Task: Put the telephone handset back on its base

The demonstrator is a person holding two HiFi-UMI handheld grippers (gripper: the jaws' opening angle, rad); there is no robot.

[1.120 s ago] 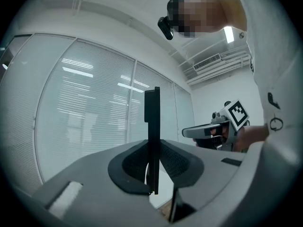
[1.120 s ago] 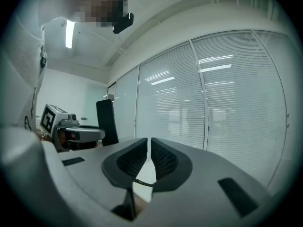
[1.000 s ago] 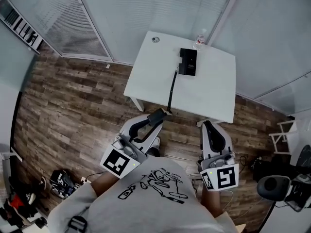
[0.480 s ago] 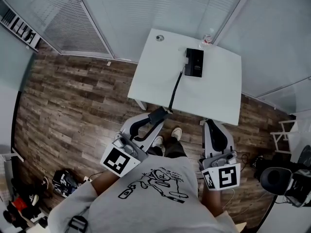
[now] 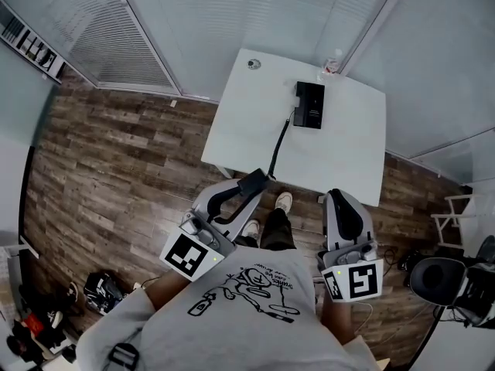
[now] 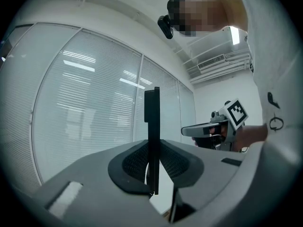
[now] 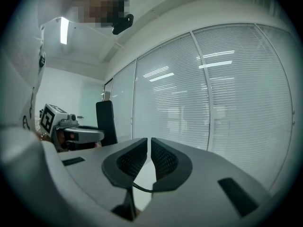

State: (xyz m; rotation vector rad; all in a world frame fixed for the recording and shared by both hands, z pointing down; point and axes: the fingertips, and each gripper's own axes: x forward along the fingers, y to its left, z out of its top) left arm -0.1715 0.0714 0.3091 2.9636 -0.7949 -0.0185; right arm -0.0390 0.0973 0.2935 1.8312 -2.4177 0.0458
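Note:
The black telephone base (image 5: 310, 105) lies on the white table (image 5: 348, 153) near its far edge. A black cord (image 5: 277, 144) runs from it over the table's near edge to the black handset (image 5: 251, 182). My left gripper (image 5: 249, 185) is shut on the handset and holds it in the air in front of the table. In the left gripper view the handset (image 6: 151, 126) stands edge-on between the pads. My right gripper (image 5: 335, 198) is shut with nothing in it, level with the left one and short of the table. In the right gripper view the jaws (image 7: 149, 148) nearly touch.
A clear bottle (image 5: 332, 62) and a small round thing (image 5: 254, 63) stand at the table's far edge. Glass walls with blinds close in behind the table. An office chair (image 5: 437, 284) and a white rack (image 5: 452, 215) stand at the right, and bags (image 5: 100, 288) lie on the wooden floor at lower left.
The person has stepped a little toward the table, and their feet now show below its near edge. Both grippers keep their pose, the left still holding the handset.

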